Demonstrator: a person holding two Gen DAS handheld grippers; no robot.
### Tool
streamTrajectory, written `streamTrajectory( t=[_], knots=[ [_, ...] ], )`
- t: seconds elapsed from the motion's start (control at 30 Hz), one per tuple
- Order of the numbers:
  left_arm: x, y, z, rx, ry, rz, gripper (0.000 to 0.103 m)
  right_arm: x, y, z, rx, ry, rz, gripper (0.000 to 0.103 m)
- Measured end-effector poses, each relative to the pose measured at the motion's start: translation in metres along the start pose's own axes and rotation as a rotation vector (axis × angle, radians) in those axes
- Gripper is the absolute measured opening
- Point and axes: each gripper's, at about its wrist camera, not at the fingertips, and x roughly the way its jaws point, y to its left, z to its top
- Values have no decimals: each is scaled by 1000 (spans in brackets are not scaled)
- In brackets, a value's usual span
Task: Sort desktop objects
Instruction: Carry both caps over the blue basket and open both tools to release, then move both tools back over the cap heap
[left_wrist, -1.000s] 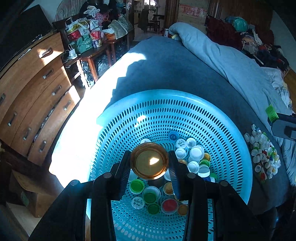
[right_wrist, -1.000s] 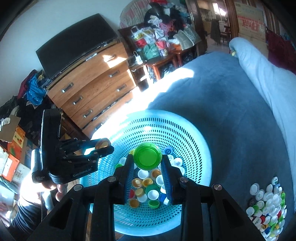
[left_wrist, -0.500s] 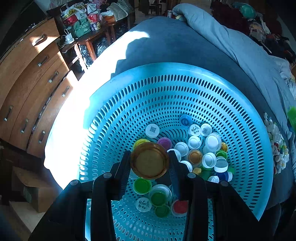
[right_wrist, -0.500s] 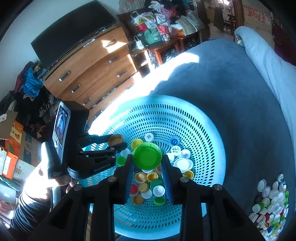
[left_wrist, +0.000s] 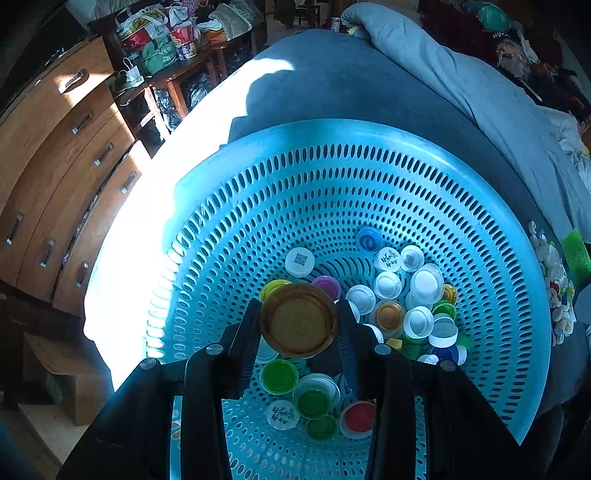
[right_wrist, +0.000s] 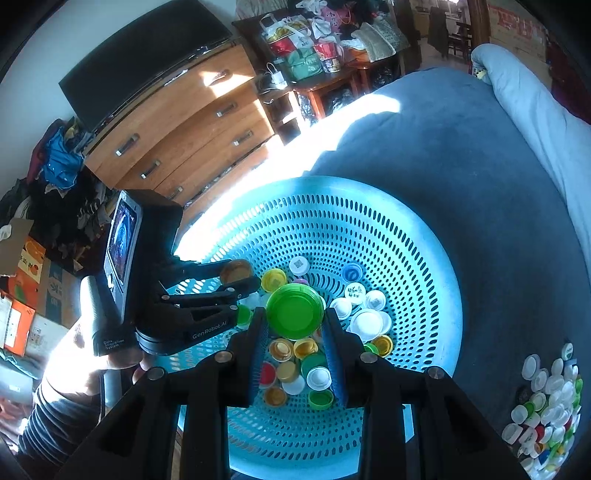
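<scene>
Both grippers point steeply down over the round perforated turquoise plastic basket (left_wrist: 369, 177) on the bed, likely to drop caps onto its pile. The left gripper (left_wrist: 298, 325) has its jaws pinching a round amber-brown cap (left_wrist: 298, 320); the right gripper (right_wrist: 294, 325) pinches a round bright-green cap (right_wrist: 294, 311).

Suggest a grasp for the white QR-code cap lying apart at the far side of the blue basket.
Grip the white QR-code cap across its round rim, coming from straight above. It lies flat on the basket floor with clear perforated floor on its far and left sides, and only the purple cap near, so a tool's fingers should fit on either side of it.
</scene>
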Motion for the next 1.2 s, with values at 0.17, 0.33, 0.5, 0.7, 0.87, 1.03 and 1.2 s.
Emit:
streamTrajectory(
  t=[0.17, 0.33, 0.5, 0.7, 0.87, 1.03, 1.2],
  knots=[
    [2, -1, -1, 8, 5, -2, 36, 1, 1, -1, 11, -2, 3, 36],
    [-6, -3, 2, 7, -22, 7, 48, 1, 3, -3, -1, 2, 0, 48],
    [-8, -4, 1, 3, -31, 11, 53, -3, 5, -6, -7, -8, 5, 50],
    [-9, -10, -5, -3, -30, -1, 53, -18, -4, -18, 6, -54, 8, 52],
    [-25, -37, -8, 36, -75, -25, 53, -61, -24, -52, 14, -188, -37, 56],
    [-45, -94, -15, 137, -136, -71, 53, -98, -62, -114, 82, -292, -112, 63],
    [-65, -163, -33, 235, -205, -160, 53, -121, -110, -205, 208, -336, -214, 63]
  ],
)
